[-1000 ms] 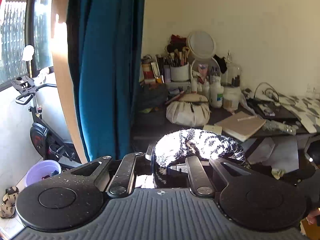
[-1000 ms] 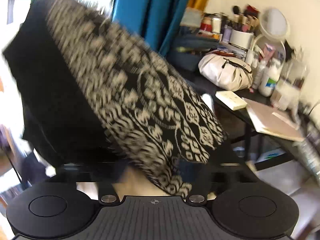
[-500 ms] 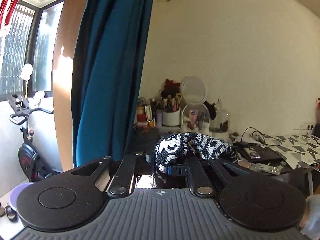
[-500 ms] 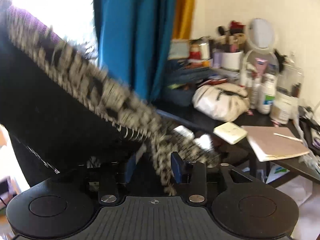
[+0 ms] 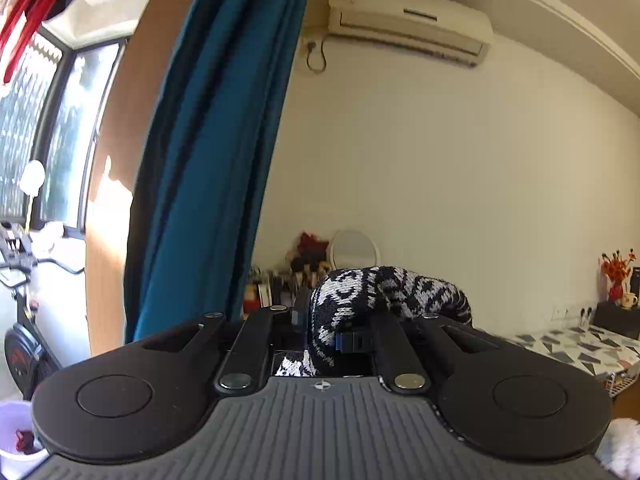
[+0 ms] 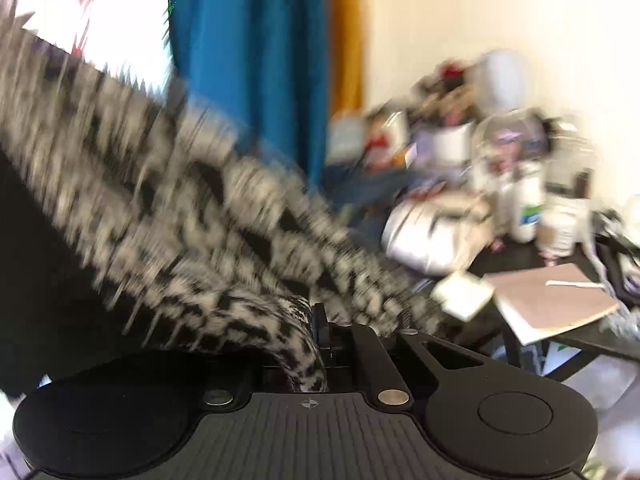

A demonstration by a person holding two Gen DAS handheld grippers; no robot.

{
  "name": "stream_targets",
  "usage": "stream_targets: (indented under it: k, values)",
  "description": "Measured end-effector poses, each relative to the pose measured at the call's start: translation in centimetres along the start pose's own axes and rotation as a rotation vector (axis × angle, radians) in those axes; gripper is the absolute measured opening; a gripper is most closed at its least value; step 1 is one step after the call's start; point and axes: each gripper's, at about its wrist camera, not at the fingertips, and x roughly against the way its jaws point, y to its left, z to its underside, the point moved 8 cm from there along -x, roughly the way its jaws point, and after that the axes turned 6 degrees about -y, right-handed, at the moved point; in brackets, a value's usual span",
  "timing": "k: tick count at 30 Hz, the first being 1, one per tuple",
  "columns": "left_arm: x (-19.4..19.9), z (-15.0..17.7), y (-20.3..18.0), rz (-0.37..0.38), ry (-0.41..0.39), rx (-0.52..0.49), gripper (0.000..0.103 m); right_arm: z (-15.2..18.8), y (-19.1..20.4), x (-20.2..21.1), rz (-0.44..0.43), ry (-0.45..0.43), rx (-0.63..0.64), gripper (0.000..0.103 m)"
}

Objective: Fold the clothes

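Observation:
A black-and-white patterned knit garment [image 5: 384, 292] is bunched between the fingers of my left gripper [image 5: 320, 320], which is shut on it and held high, tilted up toward the wall. In the right wrist view the same patterned garment [image 6: 180, 216] stretches up and to the left, blurred by motion. My right gripper [image 6: 316, 320] is shut on a fold of it; its left finger is hidden under the cloth.
A teal curtain [image 5: 208, 160] hangs on the left, with an air conditioner [image 5: 408, 28] high on the wall. A cluttered dark desk [image 6: 520, 256] holds bottles, a white bag [image 6: 424, 236] and a notebook [image 6: 556, 296]. An exercise bike [image 5: 20, 320] stands by the window.
Both grippers have risen with the garment. The left view tilted up from the desk to the wall and air conditioner. The right gripper's fingers have closed on the cloth.

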Motion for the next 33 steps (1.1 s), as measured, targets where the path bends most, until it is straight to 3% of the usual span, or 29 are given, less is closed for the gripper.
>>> stream_targets:
  k: [4,7,10,17,26,29,33]
  values:
    - [0.0,-1.4,0.1,0.015,-0.068,0.037,0.011,-7.9,-2.3,5.8,0.029,-0.265,-0.197,0.004]
    - [0.1,-2.5,0.3,0.026,-0.119,0.065,0.011,-11.0,-2.5,9.4,0.073,-0.360,-0.198,0.004]
    - [-0.6,-2.5,0.1,0.067,-0.142,0.150,0.011,-12.4,-2.1,13.8,0.115,-0.444,-0.169,0.004]
    - [-3.6,-3.0,-5.0,0.268,-0.205,0.294,0.011,-13.9,-3.4,24.9,0.246,-0.575,-0.128,0.004]
    - [-4.8,-3.8,-19.5,0.536,-0.219,0.287,0.011,-12.6,-9.0,40.6,0.429,-0.767,-0.114,0.004]
    - [-4.5,-2.2,-25.4,0.572,-0.192,0.313,0.011,-10.9,-12.0,45.9,0.466,-0.788,-0.113,0.004]
    - [-5.0,0.8,-34.1,0.574,-0.080,0.343,0.011,-8.1,-15.9,53.5,0.525,-0.735,-0.049,0.004]
